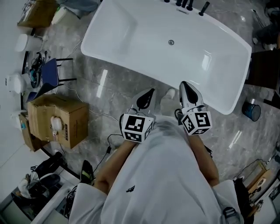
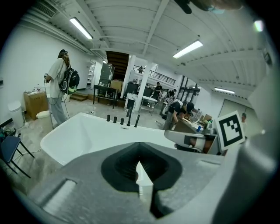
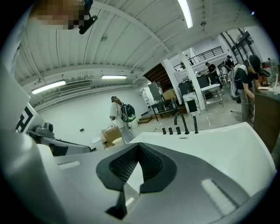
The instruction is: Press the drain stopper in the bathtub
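A white freestanding bathtub [image 1: 131, 26] fills the top of the head view. Its small round metal drain stopper [image 1: 171, 42] sits in the middle of the tub floor. Black tap fittings [image 1: 183, 4] stand on the far rim. My left gripper [image 1: 151, 91] and right gripper [image 1: 183, 83] hover side by side at the tub's near rim, both shut and holding nothing, well short of the stopper. In the left gripper view the left gripper [image 2: 140, 144] points over the tub [image 2: 87, 135]; the right gripper [image 3: 139, 144] likewise faces the tub [image 3: 218, 144]. Neither gripper view shows the stopper.
A cardboard box [image 1: 59, 120] and a blue folding chair [image 1: 48, 72] stand on the marble floor to the left. A blue bucket [image 1: 252, 110] sits at the tub's right end. Cables trail near my feet. A person with a backpack [image 2: 59, 85] stands beyond the tub.
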`<control>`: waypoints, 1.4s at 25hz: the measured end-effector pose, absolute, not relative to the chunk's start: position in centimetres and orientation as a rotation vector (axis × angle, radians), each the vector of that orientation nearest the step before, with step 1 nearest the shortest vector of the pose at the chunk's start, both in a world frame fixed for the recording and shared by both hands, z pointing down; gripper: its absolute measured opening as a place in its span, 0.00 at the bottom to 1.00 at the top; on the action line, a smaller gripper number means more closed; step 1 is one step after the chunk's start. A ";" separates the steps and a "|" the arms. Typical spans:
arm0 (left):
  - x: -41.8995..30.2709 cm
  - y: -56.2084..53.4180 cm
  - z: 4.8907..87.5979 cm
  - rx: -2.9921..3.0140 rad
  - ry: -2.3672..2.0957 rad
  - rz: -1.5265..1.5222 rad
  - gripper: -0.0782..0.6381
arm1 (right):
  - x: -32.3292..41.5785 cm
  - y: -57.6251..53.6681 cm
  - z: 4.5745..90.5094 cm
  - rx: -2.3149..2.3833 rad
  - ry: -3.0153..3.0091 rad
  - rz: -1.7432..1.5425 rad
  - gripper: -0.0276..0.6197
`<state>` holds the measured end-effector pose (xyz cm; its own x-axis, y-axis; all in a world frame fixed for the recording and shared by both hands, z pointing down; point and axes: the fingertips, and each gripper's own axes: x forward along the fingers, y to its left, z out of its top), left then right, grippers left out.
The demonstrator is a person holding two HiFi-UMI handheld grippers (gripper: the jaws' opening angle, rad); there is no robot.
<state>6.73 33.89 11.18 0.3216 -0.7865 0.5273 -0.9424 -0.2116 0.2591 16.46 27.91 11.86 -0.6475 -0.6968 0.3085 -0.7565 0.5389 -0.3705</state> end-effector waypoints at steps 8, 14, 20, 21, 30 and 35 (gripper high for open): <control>6.9 24.6 9.9 2.028 -1.524 0.431 0.11 | 18.0 17.5 12.1 1.221 -2.601 0.738 0.05; 3.5 22.5 12.6 2.007 -1.499 0.427 0.11 | 15.2 15.3 14.5 1.225 -2.579 0.714 0.05; -0.4 16.8 15.1 2.040 -1.384 0.426 0.11 | 11.0 11.1 16.5 1.297 -2.520 0.726 0.05; -0.9 15.5 15.5 2.052 -1.355 0.432 0.11 | 10.4 10.3 17.1 1.310 -2.505 0.734 0.05; -7.0 4.5 22.7 2.146 -1.227 0.473 0.11 | 6.3 2.3 25.5 1.391 -2.329 0.701 0.05; -6.3 0.4 30.9 2.157 -1.164 0.511 0.11 | 5.4 -2.4 33.7 1.324 -2.308 0.742 0.05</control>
